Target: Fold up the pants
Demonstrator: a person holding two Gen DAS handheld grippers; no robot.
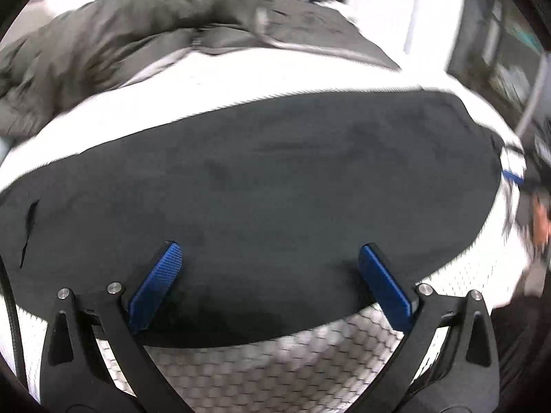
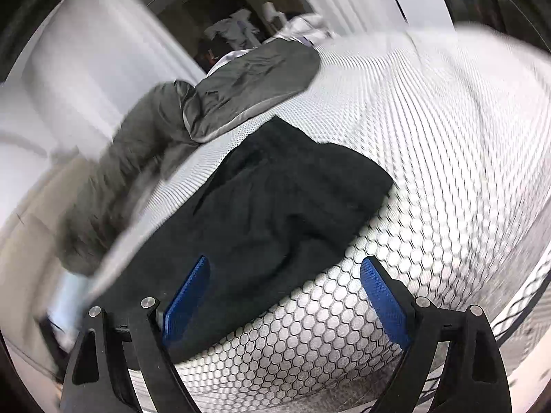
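The left gripper (image 1: 270, 268) is seen with its blue pads (image 1: 156, 284) spread wide apart, nothing clamped between them; they hang over the near edge of the black pants (image 1: 261, 186). Whether the tips touch the cloth cannot be told. The right gripper (image 2: 284, 289) is likewise held wide apart and empty, one pad (image 2: 187, 292) over the black cloth, the other over bare mattress (image 2: 430, 144).

The pants (image 2: 275, 213) are laid flat and long across a white mattress with a honeycomb pattern, apparently already doubled leg on leg. From the right wrist view one end looks bunched and creased, with a squared edge lying toward the middle of the bed. From the left wrist view the cloth is smooth, apart from a small slit or pocket opening near the left end.

The step in hand is judged to be the taking up of the near edge or one end for the next fold. It would be done well if both layers were pinched together close to the corners, the cloth lifted only enough to clear the bed, and the end carried over so that edges meet squarely. The bunched end should be smoothed first, lest creases be folded in.

Further off, a grey quilt (image 1: 113, 24) and a grey pillow (image 2: 248, 86) are piled at the bed's far side, well apart from the pants.

No brand, label or writing can be read; both views are blurred.
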